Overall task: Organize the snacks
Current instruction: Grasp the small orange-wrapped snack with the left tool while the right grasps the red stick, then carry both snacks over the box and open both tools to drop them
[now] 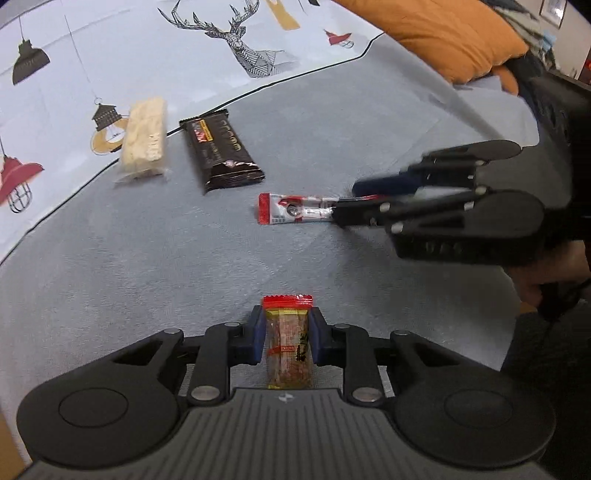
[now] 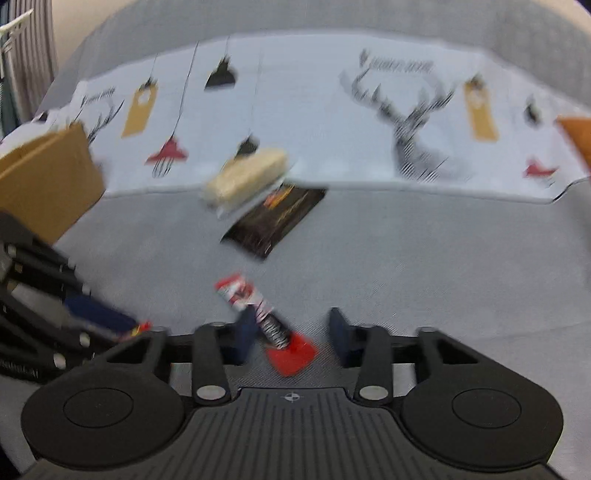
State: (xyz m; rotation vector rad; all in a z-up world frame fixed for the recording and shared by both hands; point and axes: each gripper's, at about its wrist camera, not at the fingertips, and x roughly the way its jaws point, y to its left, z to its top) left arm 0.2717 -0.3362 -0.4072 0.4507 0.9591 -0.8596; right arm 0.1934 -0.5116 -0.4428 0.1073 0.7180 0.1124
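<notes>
Between the left gripper (image 1: pixel 284 334) pads sits a clamped red-topped snack packet (image 1: pixel 289 343), lettering unreadable; right gripper (image 2: pixel 291 334) spread around a red-and-silver stick packet (image 2: pixel 258 310).

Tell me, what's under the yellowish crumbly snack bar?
The crumbly snack bar lies mostly on the printed cloth, over a lamp drawing. Its near end reaches the grey surface. Whatever is beneath the cloth is covered.

I am working in a home, on a soft grey fabric seat (image 1: pixel 369 122) that looks like a sofa or bed. An orange cushion (image 1: pixel 436 33) lies at its far end. A pale printed cloth (image 1: pixel 110 48) with a deer head and hanging lamps covers part of it. A cardboard box (image 2: pixel 48 184) stands to 1 side, and striped curtains (image 2: pixel 33 48) hang beyond.
</notes>
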